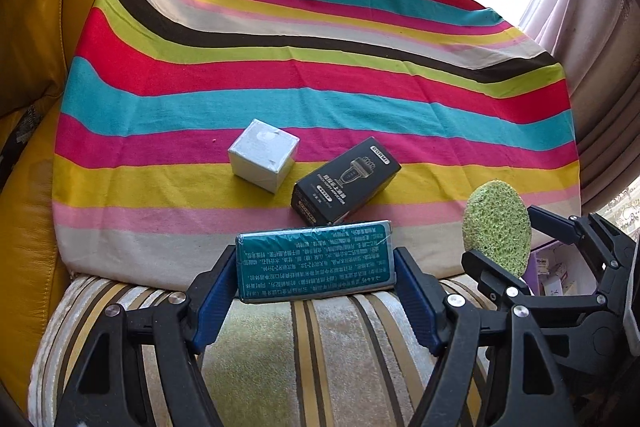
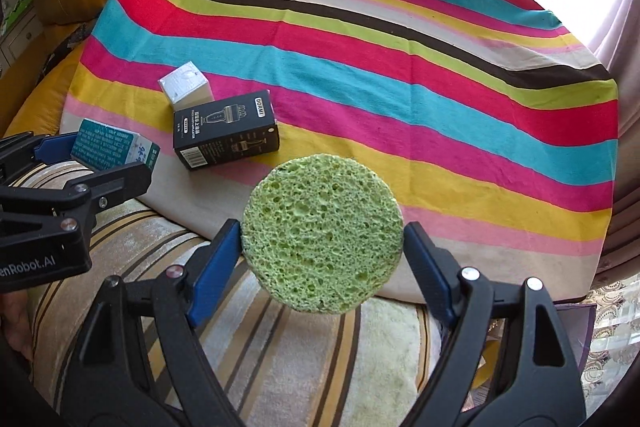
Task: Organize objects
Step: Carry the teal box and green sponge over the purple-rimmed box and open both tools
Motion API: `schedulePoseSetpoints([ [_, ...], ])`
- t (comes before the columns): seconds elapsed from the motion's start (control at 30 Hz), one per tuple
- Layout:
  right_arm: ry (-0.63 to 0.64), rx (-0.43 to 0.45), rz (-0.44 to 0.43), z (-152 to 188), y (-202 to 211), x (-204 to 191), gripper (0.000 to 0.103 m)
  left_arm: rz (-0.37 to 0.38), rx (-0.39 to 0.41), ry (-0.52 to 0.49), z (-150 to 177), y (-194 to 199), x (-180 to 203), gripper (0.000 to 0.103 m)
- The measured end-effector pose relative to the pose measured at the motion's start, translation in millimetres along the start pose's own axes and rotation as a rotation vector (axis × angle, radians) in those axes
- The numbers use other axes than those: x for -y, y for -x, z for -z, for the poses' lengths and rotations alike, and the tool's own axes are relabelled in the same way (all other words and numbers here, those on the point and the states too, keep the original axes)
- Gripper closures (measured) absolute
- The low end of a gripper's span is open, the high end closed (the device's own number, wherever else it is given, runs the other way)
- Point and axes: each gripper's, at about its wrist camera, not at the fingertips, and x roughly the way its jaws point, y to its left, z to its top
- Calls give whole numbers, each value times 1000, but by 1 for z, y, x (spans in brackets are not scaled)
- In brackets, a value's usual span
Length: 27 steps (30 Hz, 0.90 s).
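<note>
Your left gripper [image 1: 316, 267] is low over the striped cushion [image 1: 320, 355], fingers [image 1: 216, 291] clamped on both ends of a teal box [image 1: 316, 261] with Chinese print, held flat and off the surface. From the right wrist view that box [image 2: 116, 147] is half hidden behind the gripper's black arm.

Out on the rainbow-striped cloth [image 1: 320, 75], a small white cube box [image 1: 264, 155] sits just beside a black DORMI box [image 1: 346, 181] lying on its side; can't tell if they touch.

Your right gripper [image 2: 322, 239] has its fingers [image 2: 218, 255] pinching a round green sponge [image 2: 322, 233] edge to edge, held up over the cloth's near edge. Past it, lower right, there's a purple container [image 1: 554, 267], mostly cut off, contents unreadable.
</note>
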Motion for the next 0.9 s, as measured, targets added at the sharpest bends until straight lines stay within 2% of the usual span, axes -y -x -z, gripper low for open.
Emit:
schedulePoseSetpoints([
  [0.4, -138, 46, 71, 48, 44, 57, 19, 83, 12, -152, 7, 13, 69, 28],
  [0.9, -403, 30, 191, 142, 88, 165, 19, 194, -6, -422, 31, 20, 188, 28],
])
